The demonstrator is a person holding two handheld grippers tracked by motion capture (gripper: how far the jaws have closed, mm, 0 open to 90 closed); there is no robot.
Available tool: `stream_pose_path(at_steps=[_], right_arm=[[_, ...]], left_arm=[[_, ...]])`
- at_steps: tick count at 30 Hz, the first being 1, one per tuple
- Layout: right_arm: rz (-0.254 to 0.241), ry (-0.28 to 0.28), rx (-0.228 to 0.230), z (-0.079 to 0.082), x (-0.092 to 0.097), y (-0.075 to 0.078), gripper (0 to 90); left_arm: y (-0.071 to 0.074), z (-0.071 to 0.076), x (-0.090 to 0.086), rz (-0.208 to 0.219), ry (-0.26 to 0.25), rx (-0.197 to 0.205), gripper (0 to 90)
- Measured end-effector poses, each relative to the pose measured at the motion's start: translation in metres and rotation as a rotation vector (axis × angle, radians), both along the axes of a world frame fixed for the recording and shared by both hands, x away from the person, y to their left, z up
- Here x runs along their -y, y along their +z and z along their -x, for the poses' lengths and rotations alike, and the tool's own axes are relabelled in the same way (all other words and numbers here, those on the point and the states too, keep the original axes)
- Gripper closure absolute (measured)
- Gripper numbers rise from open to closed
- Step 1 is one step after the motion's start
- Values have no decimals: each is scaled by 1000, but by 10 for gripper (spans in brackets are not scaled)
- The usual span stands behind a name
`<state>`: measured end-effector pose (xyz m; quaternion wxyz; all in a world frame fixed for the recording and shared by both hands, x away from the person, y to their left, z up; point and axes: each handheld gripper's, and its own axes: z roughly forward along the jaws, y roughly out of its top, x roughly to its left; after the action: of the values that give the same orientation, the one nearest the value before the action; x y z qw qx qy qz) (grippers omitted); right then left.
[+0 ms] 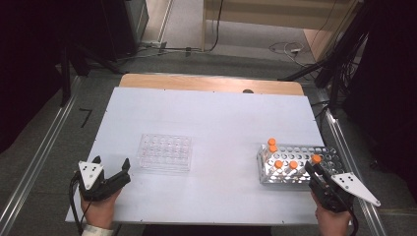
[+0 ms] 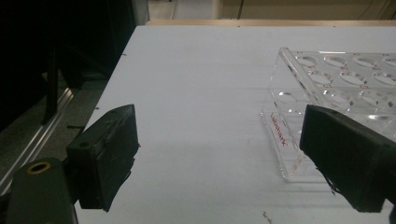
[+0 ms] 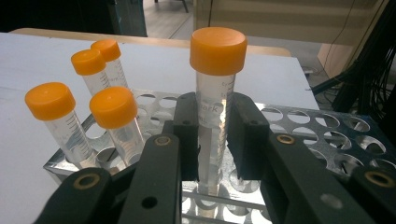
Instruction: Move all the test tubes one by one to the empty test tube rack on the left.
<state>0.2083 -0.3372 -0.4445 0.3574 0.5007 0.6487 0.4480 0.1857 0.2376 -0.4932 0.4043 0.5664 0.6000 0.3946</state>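
Note:
A metal tube rack (image 1: 295,169) (image 3: 303,128) stands at the table's right front and holds several clear tubes with orange caps (image 3: 112,107). My right gripper (image 1: 314,168) (image 3: 212,135) is shut on one upright orange-capped tube (image 3: 215,93) (image 1: 316,159), its pads pressing the clear body below the cap, the tube's foot in the rack. An empty clear plastic rack (image 1: 164,152) (image 2: 336,88) lies left of centre. My left gripper (image 1: 110,164) (image 2: 219,158) rests open at the front left, beside that clear rack's near corner, nothing between its fingers.
The white tabletop (image 1: 211,118) has a wooden strip (image 1: 211,82) along its far edge. Metal rails (image 1: 344,147) run down both sides. Cables (image 1: 290,49) and dark equipment stand on the floor beyond.

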Motion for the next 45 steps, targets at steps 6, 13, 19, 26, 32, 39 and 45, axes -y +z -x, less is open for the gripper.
stream_pose_path(at_steps=[6, 13, 19, 26, 32, 39, 45], right_arm=[[-1, 9, 5, 3, 0, 5, 722], [-27, 16, 26, 8, 5, 20, 722], [-41, 36, 38, 15, 5, 26, 722], [-47, 57, 45, 25, 5, 30, 723], [-48, 96, 35, 33, 1, 31, 722], [-63, 151, 26, 38, -7, 30, 722], [-52, 187, 10, 37, -18, 28, 722]], left_arm=[[0, -1, 1, -8, -8, -7, 119], [-1, -2, 3, -6, -25, -14, 120], [0, 0, 4, 11, -35, -12, 120], [2, 2, 5, 23, -46, -11, 120], [3, 2, 6, 32, -60, -13, 120], [12, 1, 6, 57, -113, -10, 120], [28, -4, 12, 64, -169, 10, 128]])
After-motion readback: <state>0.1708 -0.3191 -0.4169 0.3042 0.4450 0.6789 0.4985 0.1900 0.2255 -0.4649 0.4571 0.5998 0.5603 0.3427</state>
